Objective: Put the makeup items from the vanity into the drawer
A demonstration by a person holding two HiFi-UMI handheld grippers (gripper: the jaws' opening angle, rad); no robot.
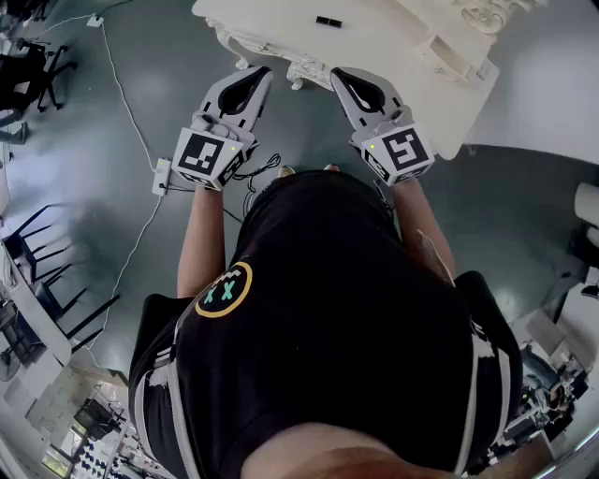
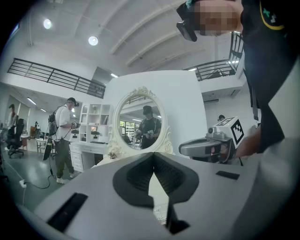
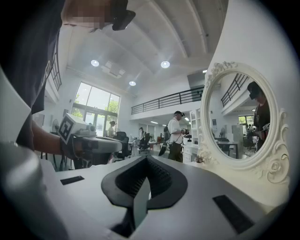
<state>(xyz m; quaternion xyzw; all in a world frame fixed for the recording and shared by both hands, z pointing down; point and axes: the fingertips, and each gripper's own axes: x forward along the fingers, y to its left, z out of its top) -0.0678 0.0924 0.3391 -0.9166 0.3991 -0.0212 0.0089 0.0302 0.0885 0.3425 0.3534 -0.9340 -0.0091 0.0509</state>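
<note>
Left claw (image 1: pixel 261 73) shut, empty, held level just off the counter's (image 1: pixel 393 37) front edge. Small black makeup item (image 1: pixel 328 21) lies flat on the counter top, a little in from that edge, touching neither claw. Right claw (image 1: pixel 337 75) shut too, empty, beside the left one, facing the oval mirror (image 3: pixel 236 123).
</note>
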